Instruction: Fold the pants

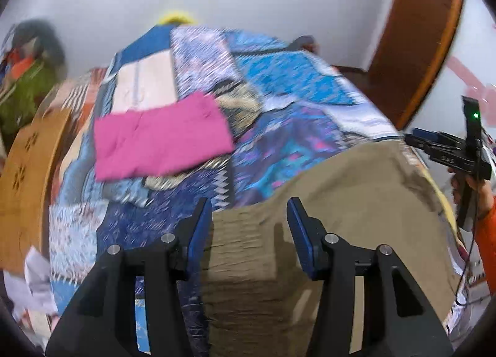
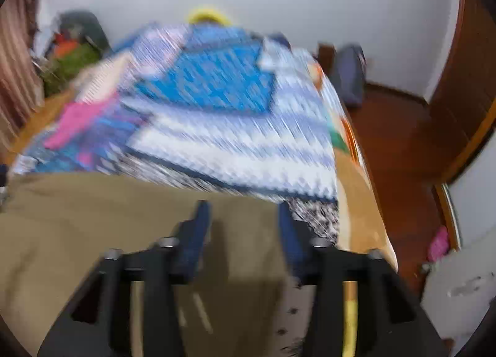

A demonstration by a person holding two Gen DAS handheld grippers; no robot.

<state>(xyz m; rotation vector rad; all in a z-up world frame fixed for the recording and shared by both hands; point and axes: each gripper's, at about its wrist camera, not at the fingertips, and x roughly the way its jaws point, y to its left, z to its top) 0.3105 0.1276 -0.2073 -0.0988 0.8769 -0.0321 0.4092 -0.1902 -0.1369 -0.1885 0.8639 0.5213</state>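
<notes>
Khaki pants (image 1: 334,202) lie spread across the near end of a bed covered by a blue patterned quilt (image 1: 279,90). My left gripper (image 1: 249,211) is open and empty, hovering over the pants' left part. My right gripper (image 2: 245,214) is open and empty over the pants (image 2: 108,220) near their right edge; it also shows in the left wrist view (image 1: 412,140), held by a hand at the far right. Both views are motion-blurred.
A folded pink garment (image 1: 161,143) lies on the quilt further back, to the left. A wooden bed end (image 1: 28,177) stands at the left. A clothes pile (image 1: 28,78) sits by the wall. Red-brown floor (image 2: 393,140) and a wooden door (image 2: 458,84) lie right of the bed.
</notes>
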